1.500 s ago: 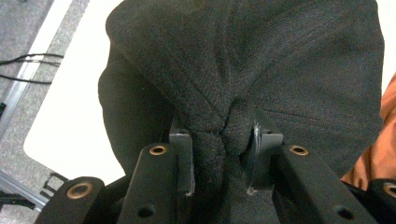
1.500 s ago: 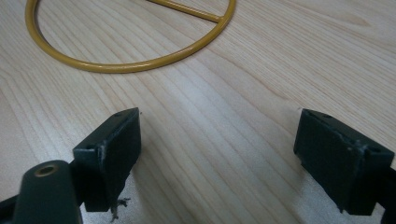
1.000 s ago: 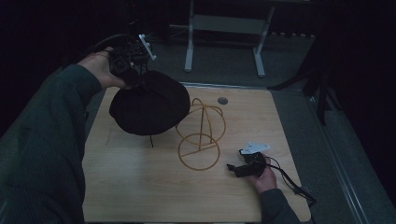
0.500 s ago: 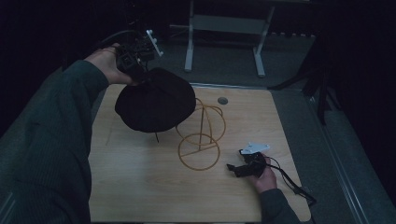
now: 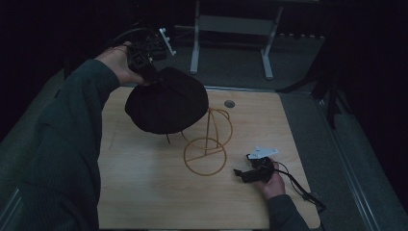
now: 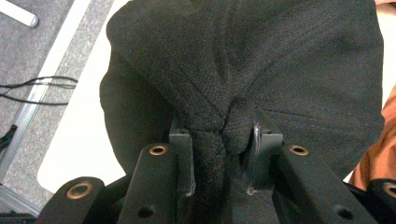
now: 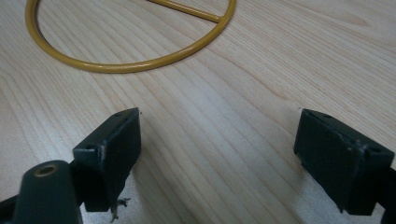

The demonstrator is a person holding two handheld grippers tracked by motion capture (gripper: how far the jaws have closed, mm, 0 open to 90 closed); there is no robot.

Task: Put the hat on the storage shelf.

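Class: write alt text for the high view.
The left gripper holds a black hat pinched by its fabric above a gold wire stand on a wooden table. The right gripper rests open on the table beside the stand.

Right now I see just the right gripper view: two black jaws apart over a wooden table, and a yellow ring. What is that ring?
Observer: It is the base of a wire stand, with a post and a hoop on top.
Operator: Is anything on it?
Observer: A black hat hangs above the table next to the hoop; I cannot tell whether they touch.
Operator: What holds the hat up?
Observer: The left gripper, shut on a pinch of its cloth.
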